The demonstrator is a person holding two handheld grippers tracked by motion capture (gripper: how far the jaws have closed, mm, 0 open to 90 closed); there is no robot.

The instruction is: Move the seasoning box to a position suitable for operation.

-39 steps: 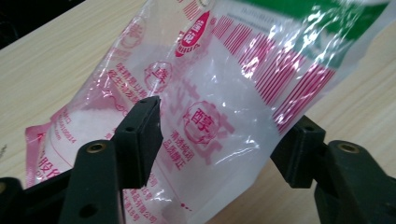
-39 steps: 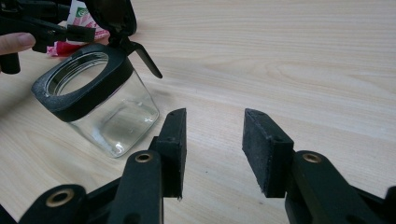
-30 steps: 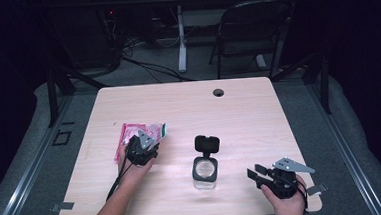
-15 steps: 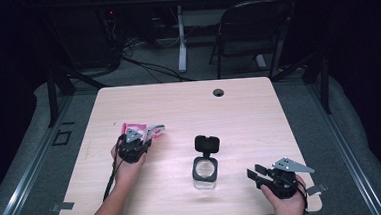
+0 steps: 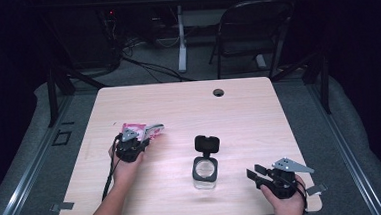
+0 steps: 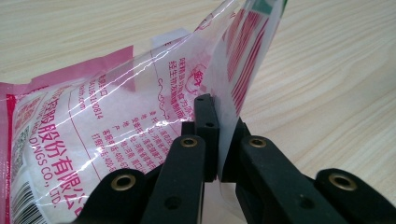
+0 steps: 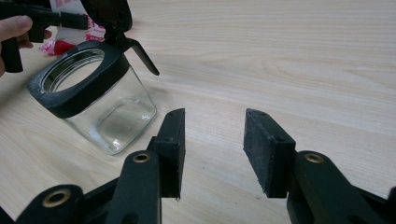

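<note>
right tongs [image 5: 255, 176] rest nearest the person, just right of the glass jar [image 5: 205, 172], jaws standing wide with nothing between them; in the right gripper view the jar sits ahead and to the left of those tongs [image 7: 214, 149], well clear of the pads. right hand unchanged against the earlier frames.

jar taken as landmark. it stands on the tabletop [image 5: 239, 114] with its black hinged lid [image 5: 207, 144] flipped up and back, mouth open, inside looks empty.

left tongs [image 5: 139, 139] lie left of the jar and a little farther back. change: their jaws have just been closing and now pinch the clear edge of the pink snack packet [image 5: 139, 130]. the left gripper view shows the film clamped between the pads [image 6: 207, 123] and the packet [image 6: 93, 126] tilting up off the wood. compared with a second ago the packet has shifted slightly and stands more bunched.

judgement: grip on the packet is made; next step likely lift and carry toward the open jar. thin film may slip or tear.
</note>
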